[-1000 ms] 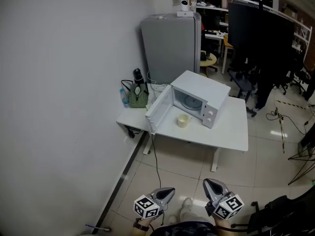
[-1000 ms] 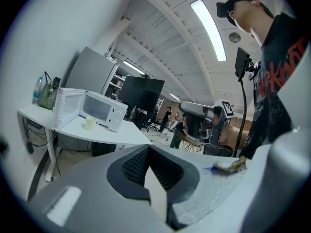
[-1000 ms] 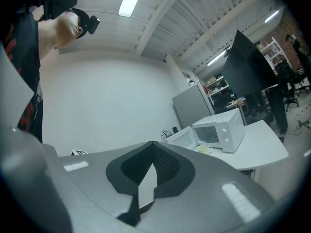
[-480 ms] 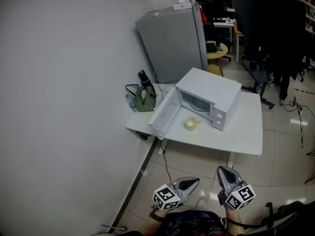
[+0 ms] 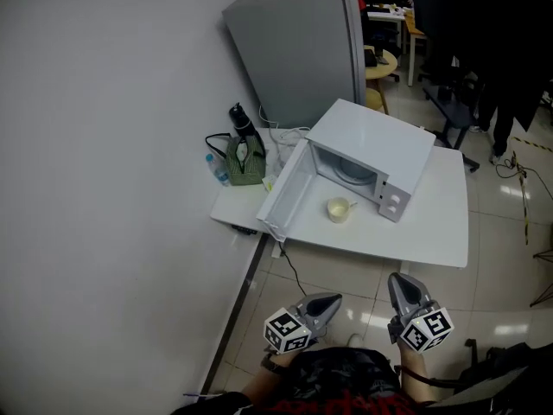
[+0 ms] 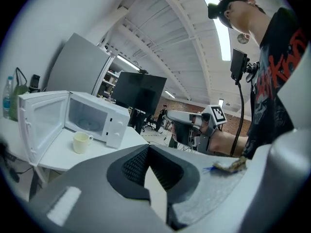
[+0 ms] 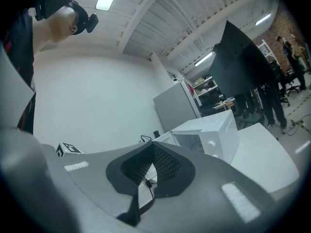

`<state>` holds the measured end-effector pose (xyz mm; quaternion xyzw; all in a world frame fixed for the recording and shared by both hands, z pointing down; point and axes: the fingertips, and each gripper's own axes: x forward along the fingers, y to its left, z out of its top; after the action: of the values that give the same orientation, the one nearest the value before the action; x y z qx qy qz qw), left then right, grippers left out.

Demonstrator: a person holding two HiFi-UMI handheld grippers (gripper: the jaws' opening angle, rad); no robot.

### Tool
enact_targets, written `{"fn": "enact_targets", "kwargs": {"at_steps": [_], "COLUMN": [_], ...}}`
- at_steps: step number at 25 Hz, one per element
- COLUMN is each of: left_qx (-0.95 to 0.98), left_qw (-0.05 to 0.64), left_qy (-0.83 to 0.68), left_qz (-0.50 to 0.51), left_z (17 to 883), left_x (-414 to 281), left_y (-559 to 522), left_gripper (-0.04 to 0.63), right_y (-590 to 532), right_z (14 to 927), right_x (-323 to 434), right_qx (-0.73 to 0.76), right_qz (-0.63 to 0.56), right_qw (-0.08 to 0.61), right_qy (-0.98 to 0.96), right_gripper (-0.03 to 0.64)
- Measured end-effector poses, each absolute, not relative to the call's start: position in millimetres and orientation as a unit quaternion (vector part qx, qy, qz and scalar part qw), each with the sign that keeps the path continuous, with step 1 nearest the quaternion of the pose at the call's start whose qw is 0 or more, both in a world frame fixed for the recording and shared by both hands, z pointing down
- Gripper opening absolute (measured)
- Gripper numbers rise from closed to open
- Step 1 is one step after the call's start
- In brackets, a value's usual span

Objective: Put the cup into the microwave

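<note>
Head view: a pale round cup (image 5: pixel 338 208) stands on the flat white table (image 5: pixel 432 236), just outside the boxy white microwave (image 5: pixel 380 150), whose door hangs open. The left gripper (image 5: pixel 331 300) and right gripper (image 5: pixel 398 280) taper to grey points, well short of the table.

Left gripper view: its ribbed black pads (image 6: pixel 132 166) are pressed together with nothing between.

Right gripper view: jaws likewise closed, empty.
</note>
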<state>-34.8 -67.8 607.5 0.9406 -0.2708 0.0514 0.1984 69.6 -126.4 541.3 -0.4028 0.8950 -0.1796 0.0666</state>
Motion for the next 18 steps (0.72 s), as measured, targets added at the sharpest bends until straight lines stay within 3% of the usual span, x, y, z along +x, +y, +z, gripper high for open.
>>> {"fn": "enact_targets", "kwargs": {"at_steps": [9, 11, 14, 16, 18], "left_qx": [0.947, 0.94, 0.93, 0.923, 0.913], "left_qw": [0.168, 0.174, 0.171, 0.148, 0.169], "left_qy": [-0.264, -0.28, -0.306, -0.325, -0.333], "left_qz": [0.07, 0.088, 0.115, 0.139, 0.167], "left_z": [627.3, 645.0, 673.6, 704.3, 748.1], "left_x": [-121.5, -128.6, -127.9, -122.0, -111.3], "left_y": [-176.7, -196.5, -218.4, -239.4, -259.2], "left_gripper": [0.011, 0.186, 0.3, 0.445, 0.477], "right_y": [-203.4, -216.3, -232.0, -250.1, -270.2], "right_z": [502.6, 510.4, 534.9, 547.1, 555.1], "right_x": [-33.7, -31.1, -19.2, -11.0, -1.3], "right_qx": [-0.397, -0.412, -0.433, -0.44, -0.441], "right_qz": [-0.124, -0.136, -0.167, -0.182, -0.19], "right_qw": [0.047, 0.039, 0.016, 0.011, 0.011], "right_qy": [0.908, 0.9, 0.886, 0.879, 0.877], "right_gripper": [0.0, 0.002, 0.001, 0.002, 0.0]}}
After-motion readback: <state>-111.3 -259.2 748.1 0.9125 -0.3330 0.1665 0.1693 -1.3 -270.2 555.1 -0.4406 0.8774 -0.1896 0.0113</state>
